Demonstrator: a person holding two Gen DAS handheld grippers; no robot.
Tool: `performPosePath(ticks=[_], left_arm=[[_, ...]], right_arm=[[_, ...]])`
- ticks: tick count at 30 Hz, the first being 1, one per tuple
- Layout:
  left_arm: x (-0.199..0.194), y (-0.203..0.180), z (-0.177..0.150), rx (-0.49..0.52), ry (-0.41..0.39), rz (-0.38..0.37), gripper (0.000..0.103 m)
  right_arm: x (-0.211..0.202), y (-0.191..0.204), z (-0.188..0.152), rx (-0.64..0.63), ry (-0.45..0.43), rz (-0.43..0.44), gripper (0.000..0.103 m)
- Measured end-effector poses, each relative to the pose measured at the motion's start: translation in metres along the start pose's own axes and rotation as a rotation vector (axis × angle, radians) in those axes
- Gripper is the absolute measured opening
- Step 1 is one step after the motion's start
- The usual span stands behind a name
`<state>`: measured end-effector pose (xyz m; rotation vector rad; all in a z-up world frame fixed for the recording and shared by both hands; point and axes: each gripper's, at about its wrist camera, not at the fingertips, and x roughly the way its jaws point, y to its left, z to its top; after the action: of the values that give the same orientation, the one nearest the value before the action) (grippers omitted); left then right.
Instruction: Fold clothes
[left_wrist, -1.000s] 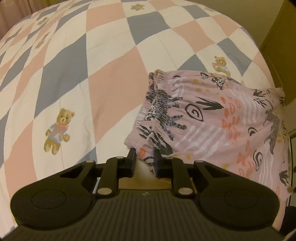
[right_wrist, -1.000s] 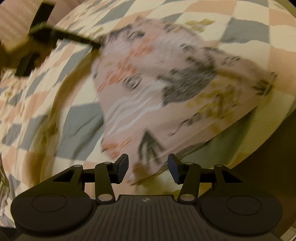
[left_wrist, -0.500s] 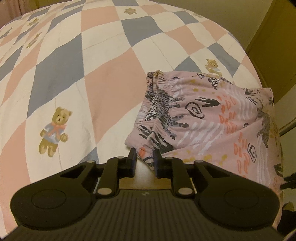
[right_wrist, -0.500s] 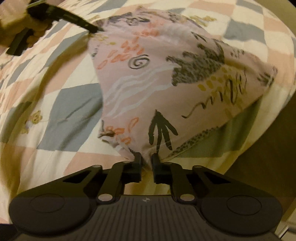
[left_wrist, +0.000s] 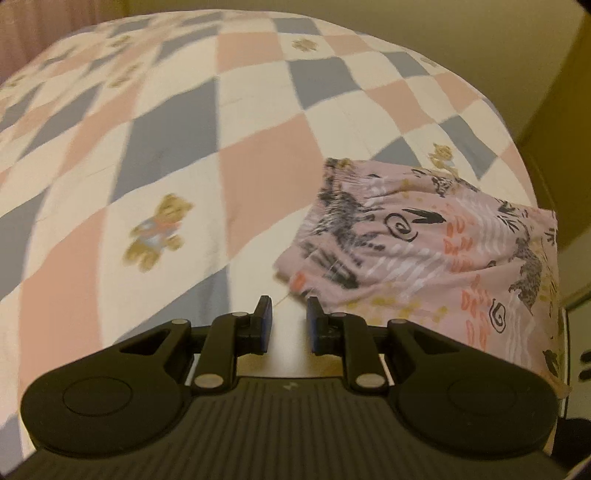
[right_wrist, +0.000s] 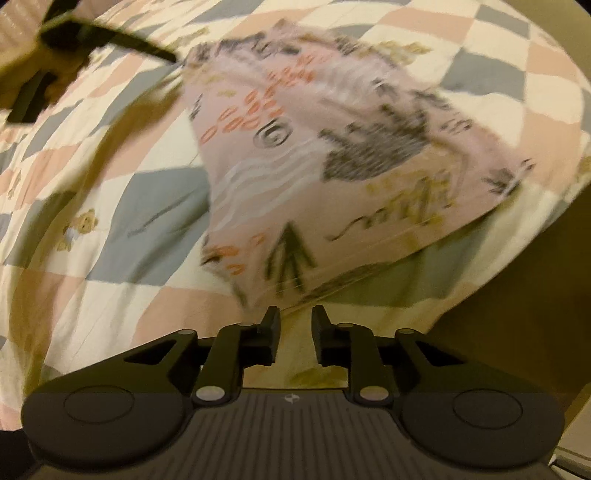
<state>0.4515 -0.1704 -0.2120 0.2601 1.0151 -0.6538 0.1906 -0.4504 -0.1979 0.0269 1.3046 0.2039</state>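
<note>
Now that both of my grippers are letting go of the corners they were pinching half a second ago, the pink patterned shorts (left_wrist: 424, 251) are lying folded flat near the corner of the teddy-bear checked quilt (left_wrist: 184, 147). My left gripper (left_wrist: 288, 314) is standing spread just off the waistband corner, my right gripper (right_wrist: 294, 319) spread just off the hem corner, both empty. I am judging this fold set down; whether another is needed I cannot tell.

We noted a bed (left_wrist: 258, 147) under a quilt (left_wrist: 173, 125) of pink, grey and white diamonds with teddy-bear prints (left_wrist: 157, 230). Plain wall (left_wrist: 480, 40) behind; warm, dim yellowish light.
</note>
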Motion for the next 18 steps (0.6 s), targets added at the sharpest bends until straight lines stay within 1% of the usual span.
performPosePath(ticks=[2, 4, 7, 9, 11, 13, 14, 15, 17, 18], left_arm=[[-0.016, -0.003, -0.01, -0.028, -0.014, 0.045, 0.016], [-0.029, -0.026, -0.023, -0.042, -0.019, 0.06, 0.016], [-0.049, -0.061, -0.041, -0.064, -0.025, 0.082, 0.016], [-0.062, -0.085, -0.054, -0.079, -0.029, 0.096, 0.018], [-0.064, -0.126, -0.067, -0.101, -0.017, 0.101, 0.022], [-0.061, -0.165, -0.078, -0.136, 0.01, 0.104, 0.022], [-0.058, -0.19, -0.085, -0.137, 0.024, 0.105, 0.023], [-0.056, -0.21, -0.089, -0.12, 0.032, 0.116, 0.024], [-0.05, -0.256, -0.1, -0.023, 0.053, 0.168, 0.029], [-0.048, -0.277, -0.105, 0.031, 0.065, 0.195, 0.029]], right_arm=[[-0.006, -0.015, 0.007, -0.025, -0.01, -0.004, 0.031], [-0.008, -0.032, 0.014, -0.067, -0.015, 0.001, 0.034], [-0.008, -0.06, 0.026, -0.135, -0.022, 0.032, 0.035], [-0.007, -0.08, 0.034, -0.184, -0.031, 0.067, 0.036], [-0.007, -0.101, 0.043, -0.249, -0.036, 0.113, 0.038], [-0.009, -0.12, 0.051, -0.308, -0.038, 0.152, 0.038], [-0.012, -0.128, 0.053, -0.333, -0.041, 0.165, 0.039], [-0.014, -0.135, 0.056, -0.36, -0.041, 0.177, 0.04], [-0.019, -0.149, 0.061, -0.416, -0.034, 0.196, 0.041], [-0.021, -0.156, 0.062, -0.444, -0.03, 0.204, 0.042]])
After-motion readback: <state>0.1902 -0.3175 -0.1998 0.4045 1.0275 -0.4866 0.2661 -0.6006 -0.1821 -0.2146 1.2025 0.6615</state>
